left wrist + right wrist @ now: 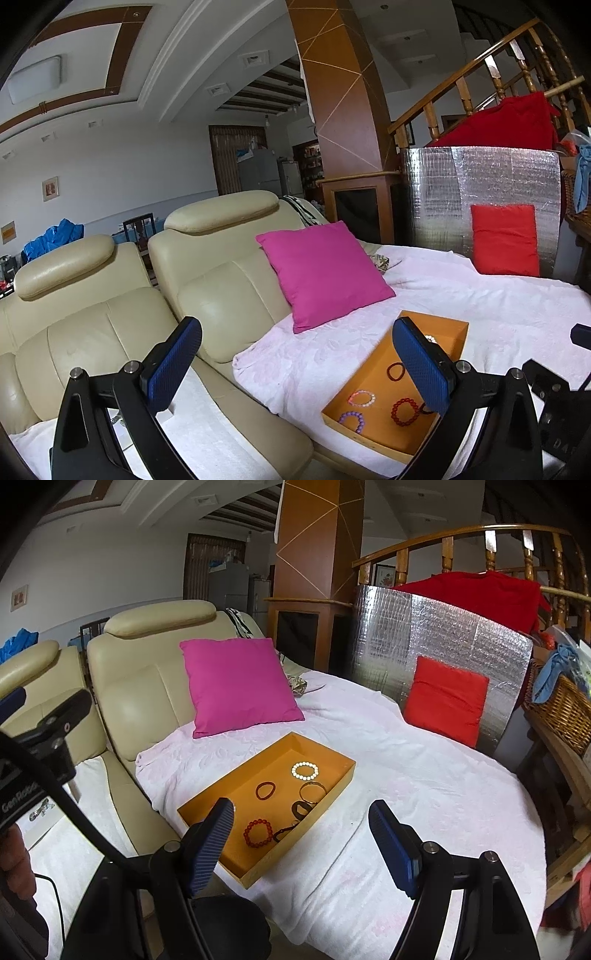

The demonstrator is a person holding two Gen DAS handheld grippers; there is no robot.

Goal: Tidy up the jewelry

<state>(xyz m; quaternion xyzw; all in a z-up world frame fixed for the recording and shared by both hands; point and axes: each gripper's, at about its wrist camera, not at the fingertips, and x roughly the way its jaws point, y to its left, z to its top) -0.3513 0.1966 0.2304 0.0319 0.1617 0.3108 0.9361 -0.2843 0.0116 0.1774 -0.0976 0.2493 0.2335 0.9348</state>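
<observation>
In the left wrist view, the left tongs (295, 369) fill the lower frame with their blue pads spread wide apart and holding nothing. At lower right, an orange tray (380, 430) lies on a white blanket (480, 295); the right pad covers part of it. Inside sit a purple bead bracelet (351, 421), a pale pink bracelet (362, 398), a red bead bracelet (405, 411) and a dark red band (396, 371). A magenta cushion (325, 275) leans at centre.

In the right wrist view, the right tongs (301, 843) also stand apart, empty, at the bottom. The tray (221, 805) lies at centre, holding a white bead bracelet (304, 770), a thin bangle (313, 792) and the red beads (257, 833).
</observation>
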